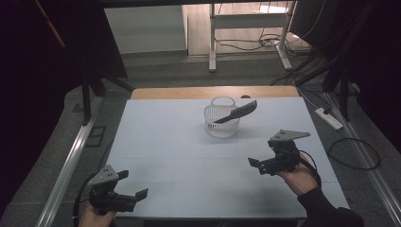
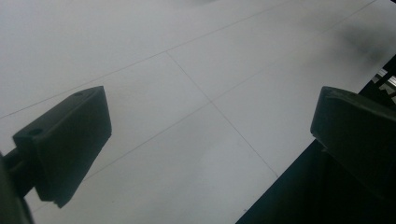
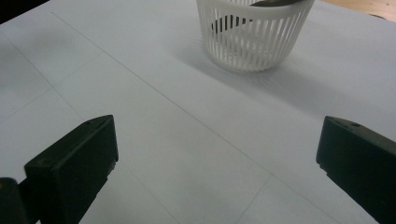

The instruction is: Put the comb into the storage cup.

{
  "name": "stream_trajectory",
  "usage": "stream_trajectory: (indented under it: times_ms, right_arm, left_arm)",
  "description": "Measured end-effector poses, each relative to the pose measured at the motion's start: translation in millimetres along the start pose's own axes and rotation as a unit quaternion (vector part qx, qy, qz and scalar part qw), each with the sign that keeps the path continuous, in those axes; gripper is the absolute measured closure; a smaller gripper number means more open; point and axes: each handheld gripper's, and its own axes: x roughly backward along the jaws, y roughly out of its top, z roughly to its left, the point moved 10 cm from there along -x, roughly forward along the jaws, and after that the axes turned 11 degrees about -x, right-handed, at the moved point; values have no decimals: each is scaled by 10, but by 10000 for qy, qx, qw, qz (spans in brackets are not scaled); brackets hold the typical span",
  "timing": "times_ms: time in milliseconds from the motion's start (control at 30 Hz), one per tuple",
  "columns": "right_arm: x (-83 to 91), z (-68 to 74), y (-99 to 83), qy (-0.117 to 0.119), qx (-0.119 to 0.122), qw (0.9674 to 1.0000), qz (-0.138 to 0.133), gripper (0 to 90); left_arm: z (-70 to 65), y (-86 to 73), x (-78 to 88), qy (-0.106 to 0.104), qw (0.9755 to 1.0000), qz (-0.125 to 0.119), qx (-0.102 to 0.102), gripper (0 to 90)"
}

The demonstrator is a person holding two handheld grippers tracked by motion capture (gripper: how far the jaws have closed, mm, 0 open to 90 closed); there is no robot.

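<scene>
Right gripper: it is held in the person's right hand, over the right part of the table. Its jaws stand wide apart and nothing is between them. In the right gripper view the gripper looks along the white surface towards the basket.
Left gripper: it is held in the person's left hand, at the near left corner of the table. Its jaws are also spread wide and hold nothing. In the left gripper view the gripper is over bare white surface, and one jaw hangs over the near edge of the table.
Table: white top with thin lines that divide it in panels; a strip of wood shows at the far edge.
Basket: white plastic, with slotted walls and a handle at the far side. It stands upright on the far middle of the table, well apart from both grippers, nearer to the right one. In the right gripper view the basket is ahead of the jaws.
Dark object: long, flat and black. One end is down inside the basket; the other end leans over the right rim and points up and to the right. It is too small to tell what kind of tool it is.
</scene>
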Motion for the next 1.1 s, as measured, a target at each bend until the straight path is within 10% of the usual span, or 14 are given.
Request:
stream_trajectory:
  times_ms: [1100]
  right_arm:
    - [237,5,-246,-110,27,9999,56,0]
  left_arm:
    - [-5,-1,-5,-7,10000,20,-27,0]
